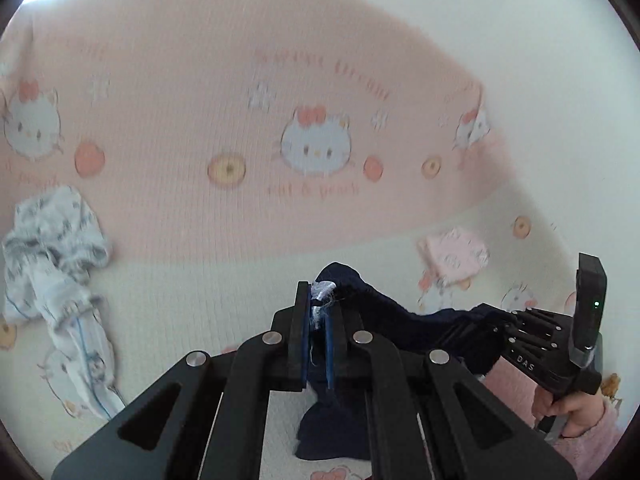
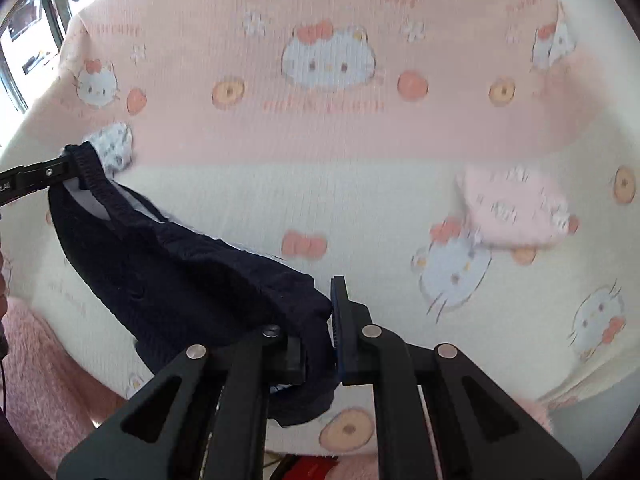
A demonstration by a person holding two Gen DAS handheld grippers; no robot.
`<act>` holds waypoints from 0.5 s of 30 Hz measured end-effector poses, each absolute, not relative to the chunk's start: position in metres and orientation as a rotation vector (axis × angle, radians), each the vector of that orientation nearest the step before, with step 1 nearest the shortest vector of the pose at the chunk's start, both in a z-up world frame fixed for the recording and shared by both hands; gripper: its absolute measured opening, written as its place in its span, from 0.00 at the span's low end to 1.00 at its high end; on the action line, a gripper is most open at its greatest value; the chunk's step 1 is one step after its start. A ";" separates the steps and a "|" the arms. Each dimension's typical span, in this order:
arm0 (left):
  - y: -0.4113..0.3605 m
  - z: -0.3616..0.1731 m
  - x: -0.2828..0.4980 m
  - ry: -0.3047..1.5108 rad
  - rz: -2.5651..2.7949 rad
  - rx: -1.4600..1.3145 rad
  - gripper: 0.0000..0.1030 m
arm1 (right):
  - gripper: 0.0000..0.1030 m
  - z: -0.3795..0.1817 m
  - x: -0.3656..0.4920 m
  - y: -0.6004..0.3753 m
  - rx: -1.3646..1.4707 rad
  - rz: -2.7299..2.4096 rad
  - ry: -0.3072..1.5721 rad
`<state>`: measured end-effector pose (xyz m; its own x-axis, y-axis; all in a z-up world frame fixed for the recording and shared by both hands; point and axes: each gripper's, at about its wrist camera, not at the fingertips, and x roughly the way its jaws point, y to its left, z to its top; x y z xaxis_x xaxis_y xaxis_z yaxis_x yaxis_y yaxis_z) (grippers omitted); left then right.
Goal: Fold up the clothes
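Left wrist view alone shows me a crumpled white garment (image 1: 56, 256) at left; both my grippers, left gripper (image 1: 318, 320) and right gripper (image 2: 320, 336), are clamped on the navy garment (image 2: 180, 276).

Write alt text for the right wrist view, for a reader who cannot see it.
The right gripper is shut on one end of a navy garment, and the left gripper pinches the other end, so it hangs between them above a cat-print blanket. A folded pink cloth lies on the blanket to the right; a white patterned cloth shows behind the left gripper.
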<state>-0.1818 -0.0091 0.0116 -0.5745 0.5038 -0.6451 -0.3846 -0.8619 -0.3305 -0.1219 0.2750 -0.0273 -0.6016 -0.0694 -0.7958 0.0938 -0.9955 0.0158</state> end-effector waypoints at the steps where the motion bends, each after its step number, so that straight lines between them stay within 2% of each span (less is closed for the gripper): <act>1: -0.014 0.041 -0.177 -0.193 2.431 -0.973 0.06 | 0.08 -0.006 -0.127 0.274 1.285 -2.767 0.051; 4: -0.026 0.097 -0.155 -0.153 2.500 -0.837 0.06 | 0.08 0.059 -0.138 0.272 1.070 -2.860 0.069; 7: -0.041 0.096 -0.134 -0.172 2.526 -0.888 0.06 | 0.09 0.088 -0.127 0.268 0.967 -2.883 0.027; 9: -0.047 0.062 -0.126 -0.174 2.524 -1.004 0.06 | 0.10 0.078 -0.117 0.264 0.990 -2.846 0.009; 11: -0.045 0.006 -0.120 -0.179 2.485 -1.165 0.06 | 0.11 0.049 -0.107 0.260 1.072 -2.791 0.006; 15: -0.035 -0.124 -0.110 -0.165 2.333 -1.570 0.06 | 0.11 -0.063 -0.101 0.255 1.418 -2.629 -0.019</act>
<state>-0.1100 -0.0354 -0.1240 -0.3426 0.3274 -0.8806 -0.2003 -0.9412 -0.2720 -0.1008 0.2552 -0.0629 -0.5400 -0.1410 -0.8298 0.1292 -0.9881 0.0839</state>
